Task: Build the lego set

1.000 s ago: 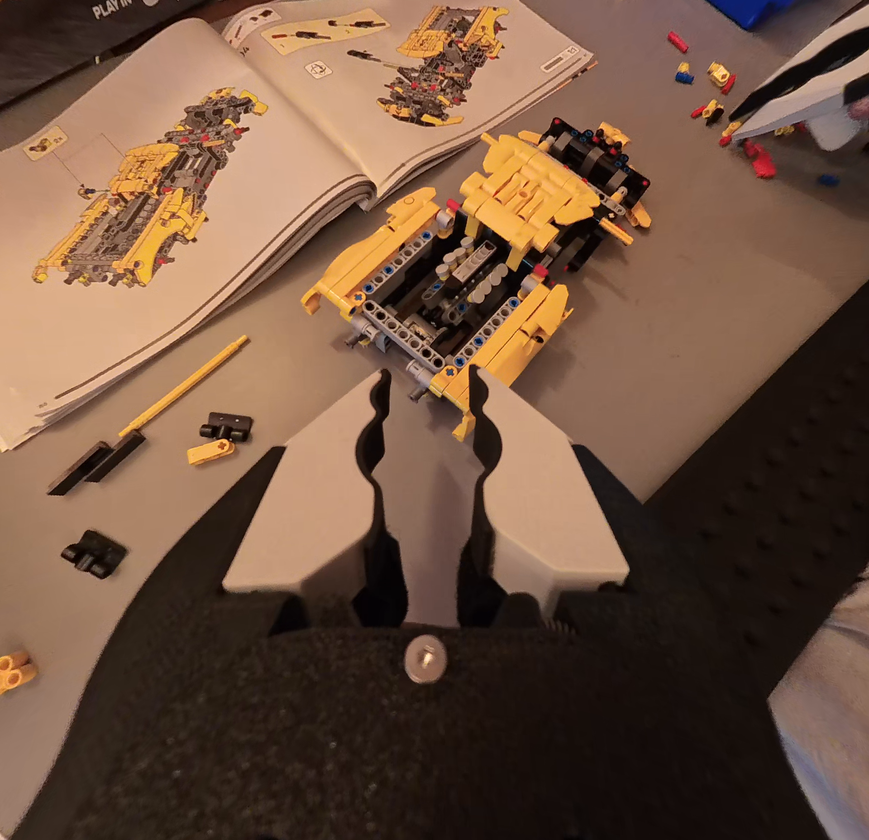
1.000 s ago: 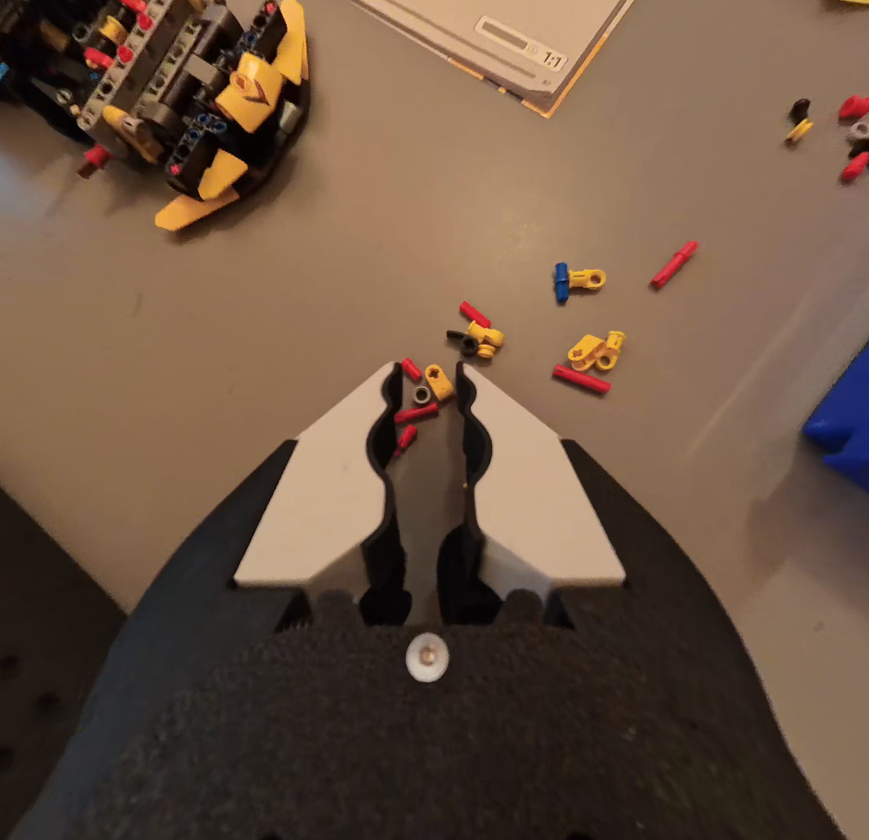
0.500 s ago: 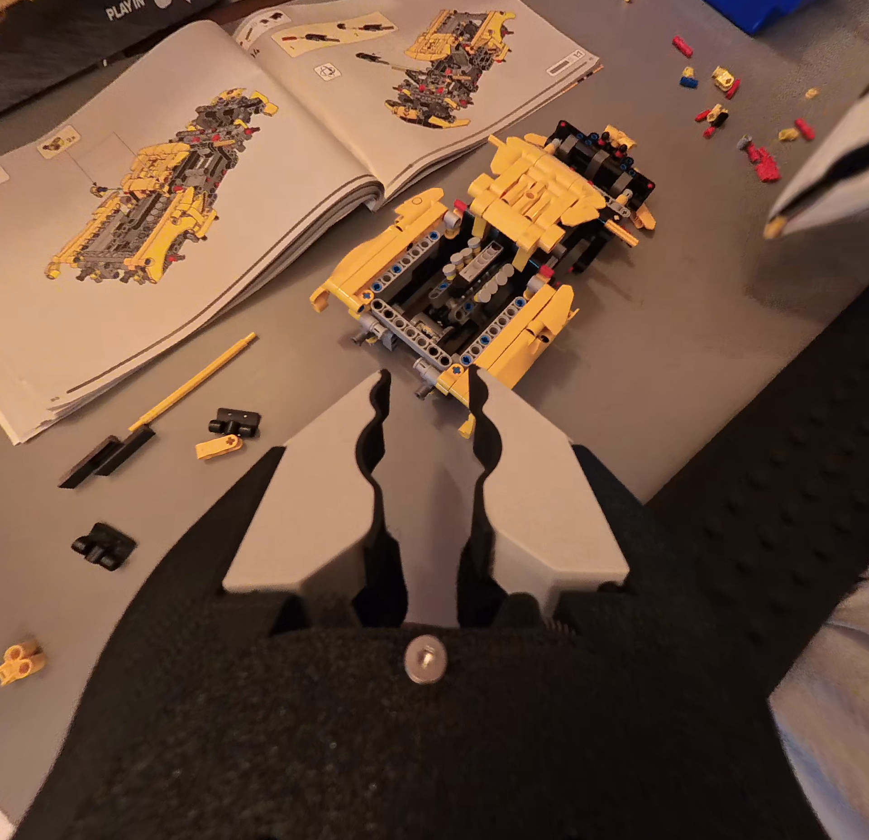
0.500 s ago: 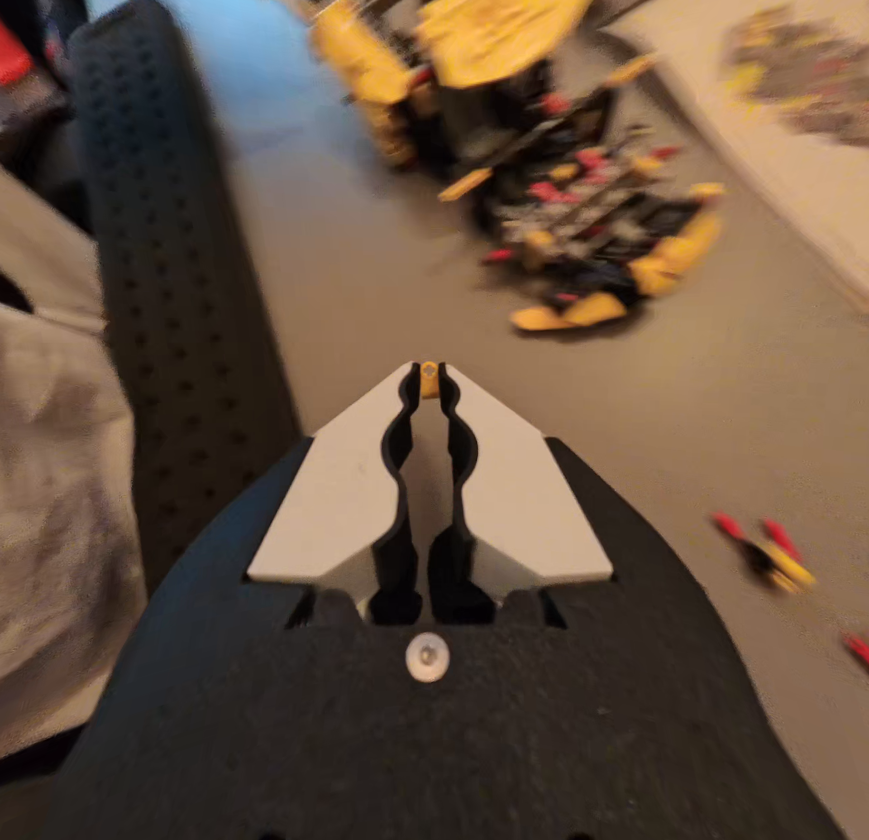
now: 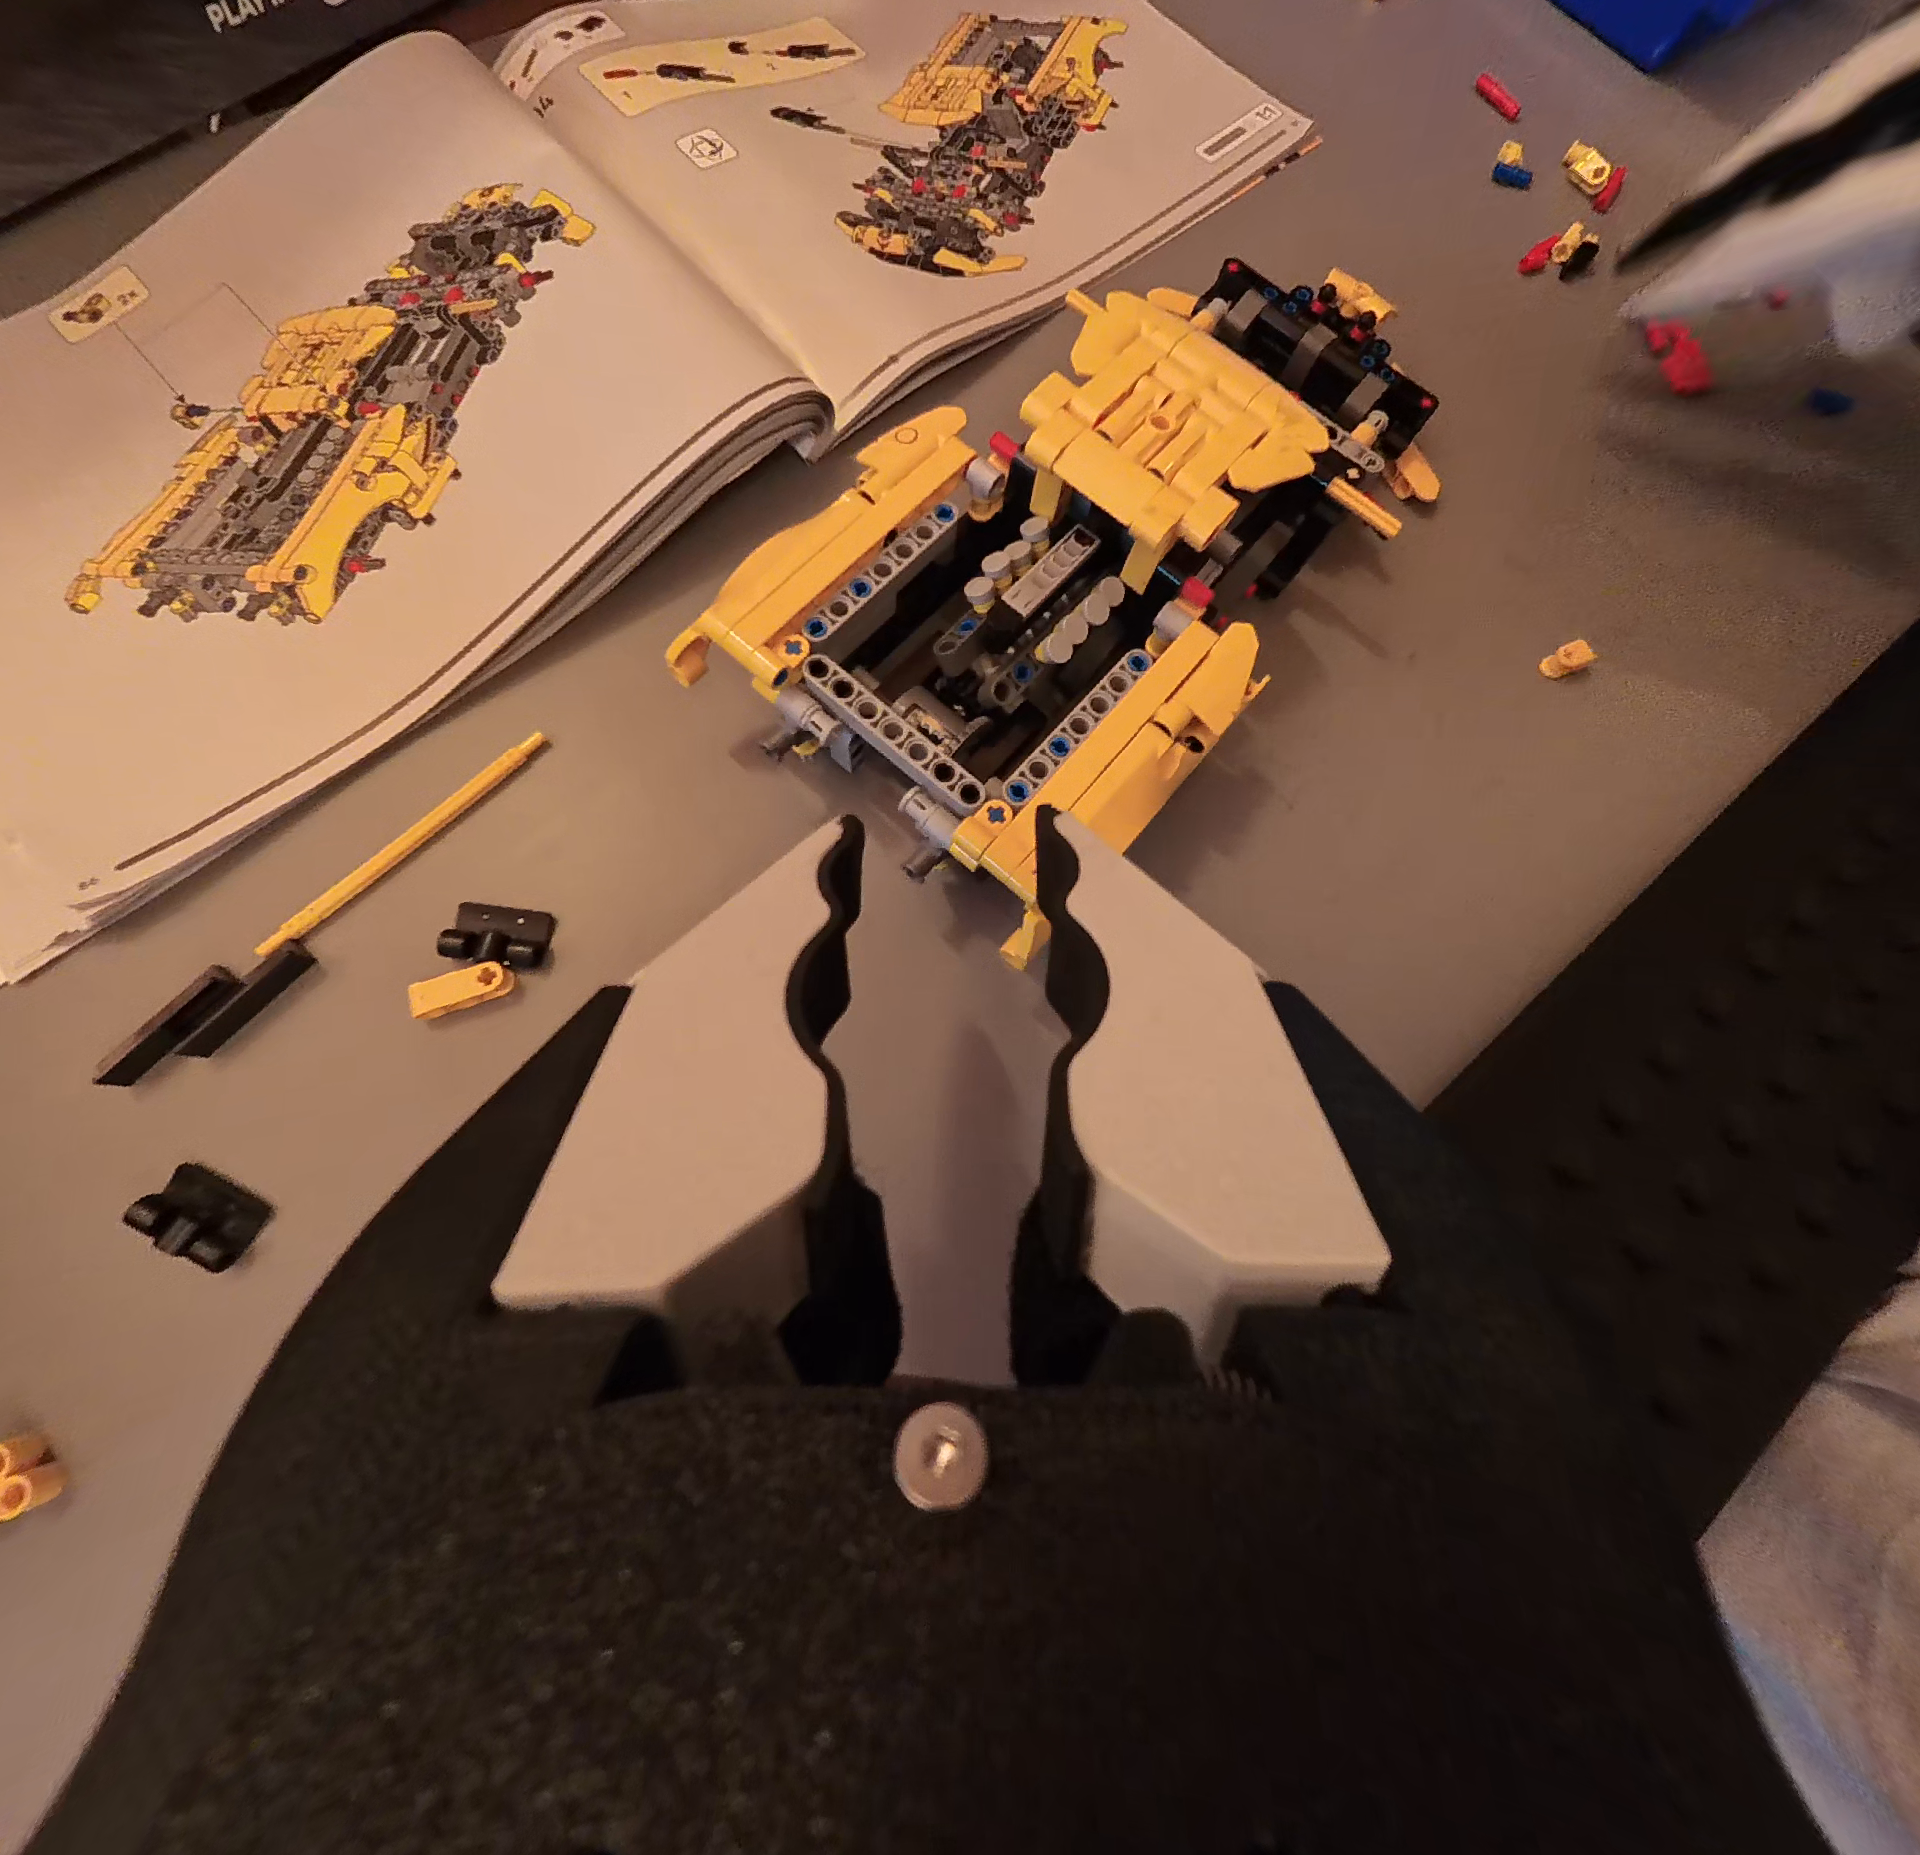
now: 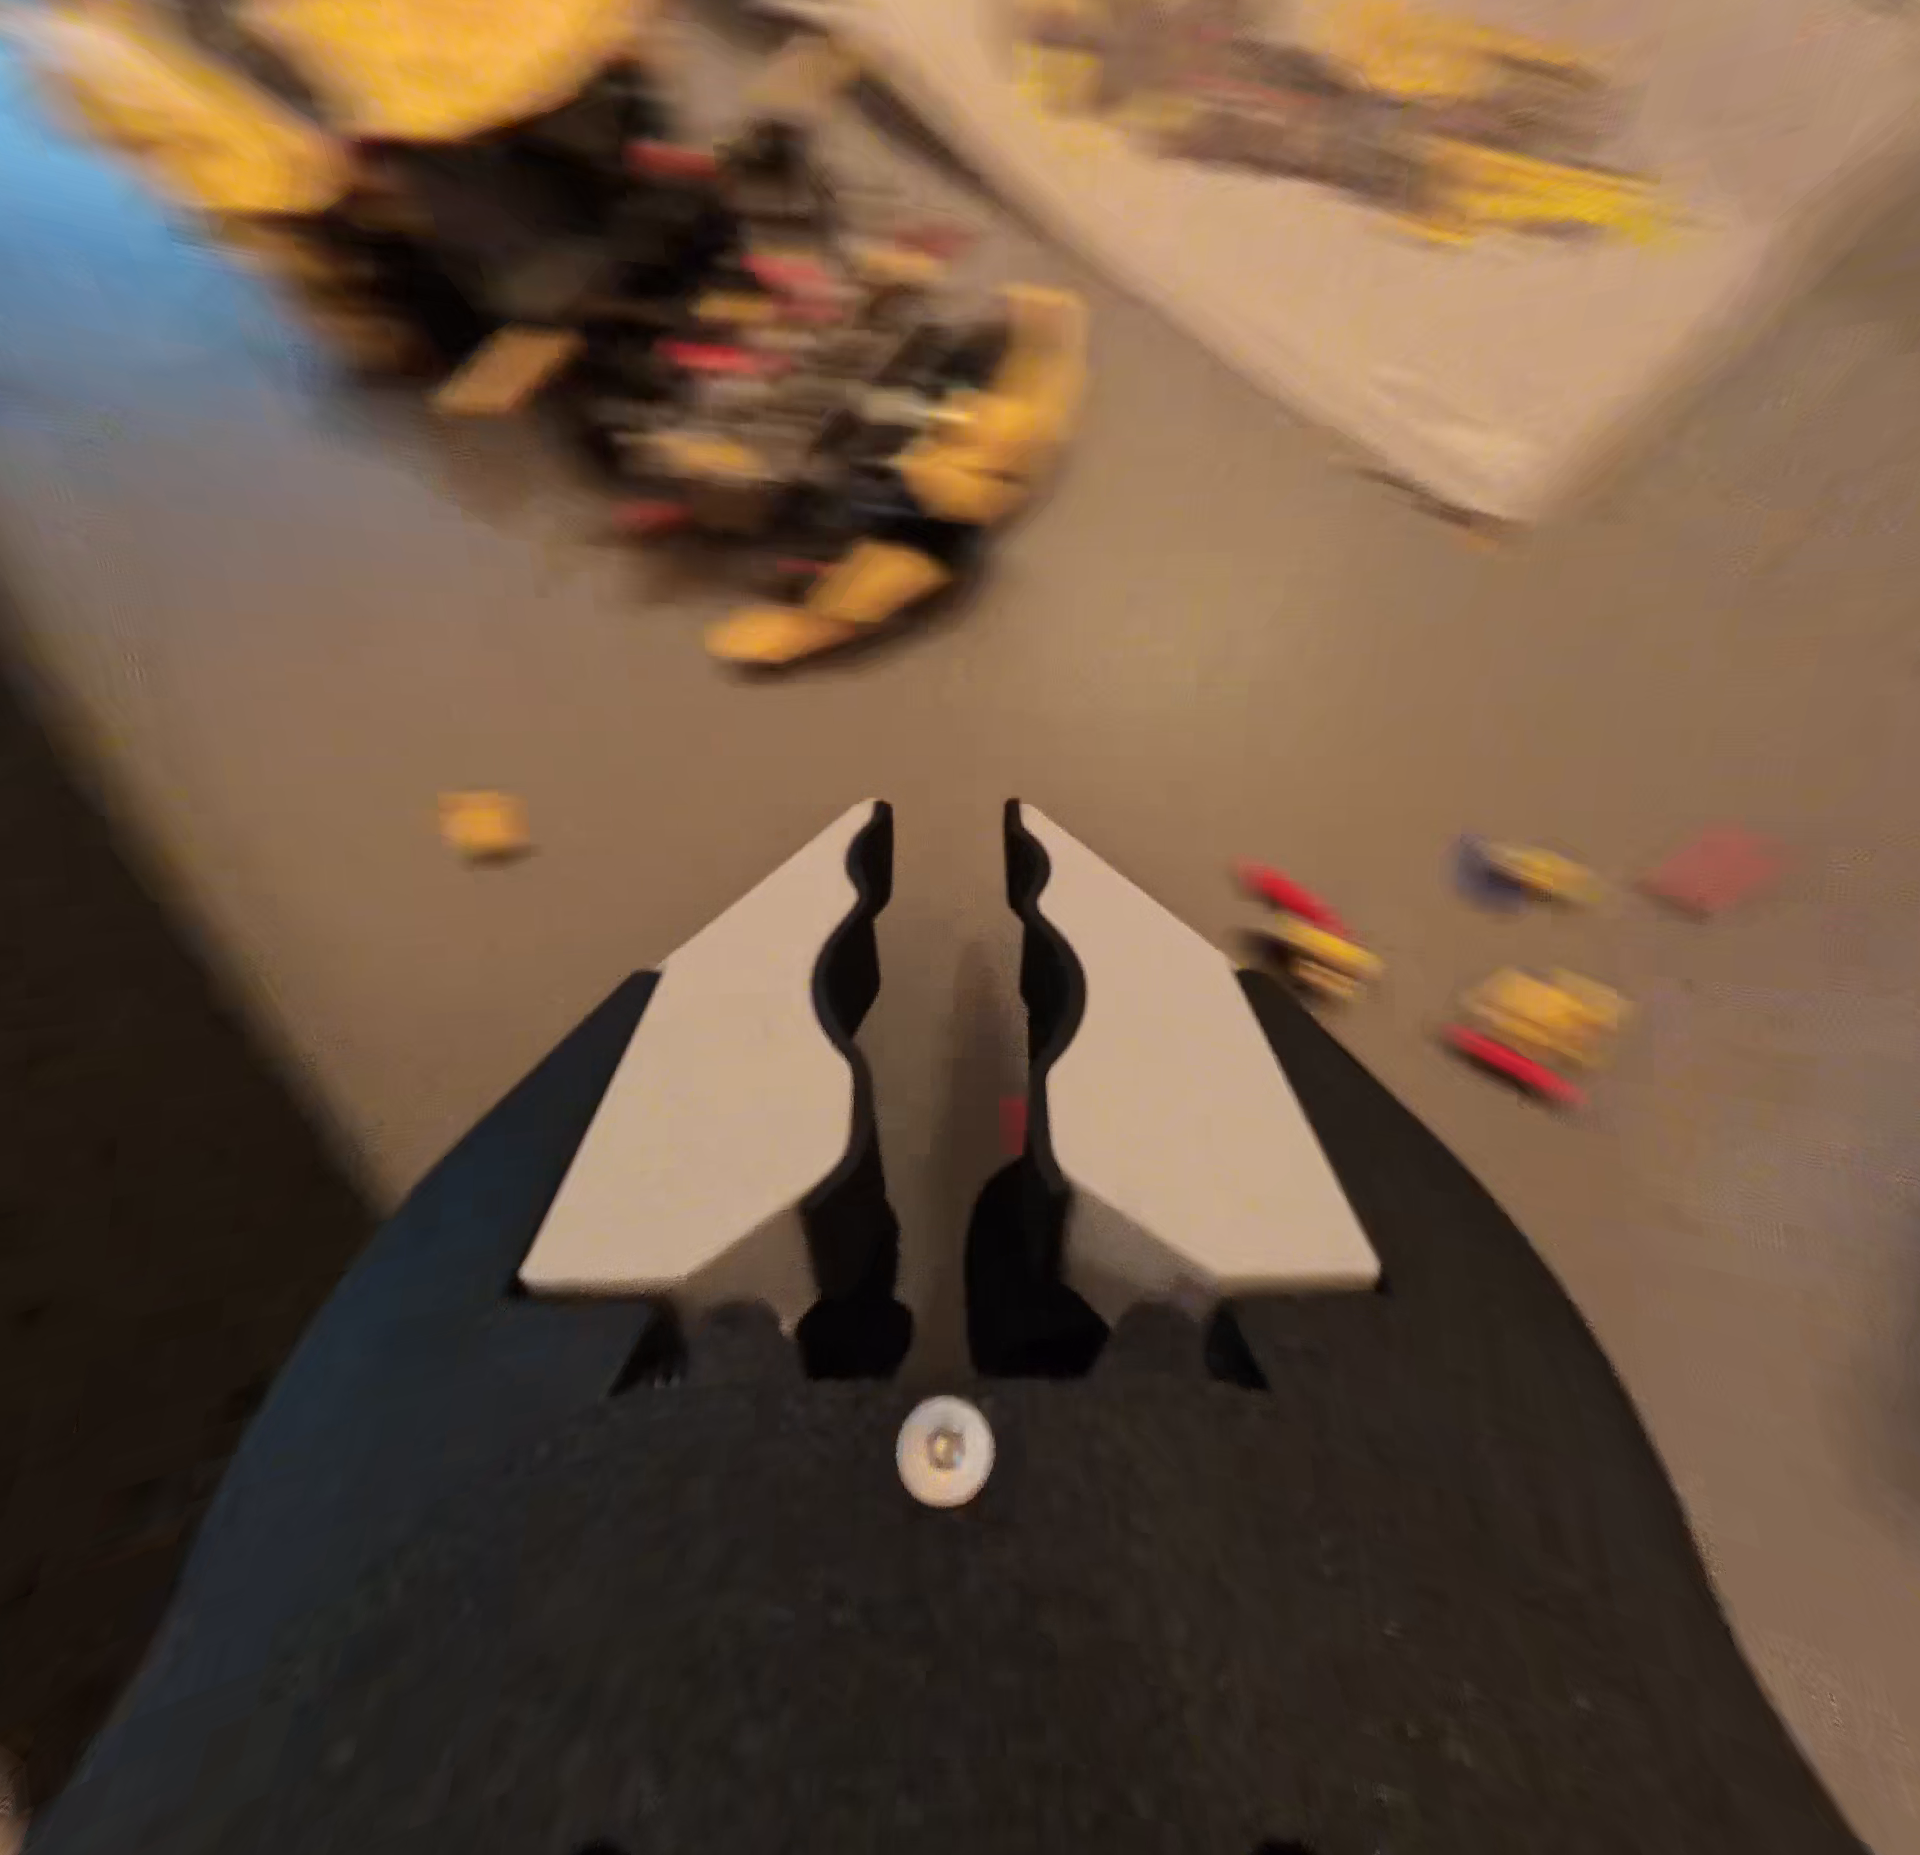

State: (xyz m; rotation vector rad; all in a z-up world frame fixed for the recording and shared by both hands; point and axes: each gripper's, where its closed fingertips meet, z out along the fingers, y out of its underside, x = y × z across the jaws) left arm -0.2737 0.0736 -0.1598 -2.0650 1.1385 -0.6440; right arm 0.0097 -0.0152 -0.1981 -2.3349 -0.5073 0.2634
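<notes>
The half-built yellow and black lego car (image 5: 1049, 600) sits at the centre of the left wrist view on the grey table (image 5: 1403, 870), touching the right edge of the open instruction booklet (image 5: 416, 351). The left claw (image 5: 945, 829) hovers over its near corner with jaws apart and nothing between them. The right claw (image 6: 943, 813), in a heavily blurred frame, is also parted and empty; a small yellow piece (image 6: 480, 823) lies loose on the table just left of its tips.

That loose piece rests near the table's dark edge at lower left of the right wrist view, so a careless sweep could knock it off. The left claw's right finger is close to the car's thin yellow fender tip, and a nudge there could pop it loose.

Counted in the left wrist view: one car, one booklet, one long yellow axle (image 5: 405, 844), two black connectors (image 5: 497, 932), one black angled beam (image 5: 203, 1016). The red, yellow and blue pins (image 5: 1558, 205) at upper right are too small to count.
</notes>
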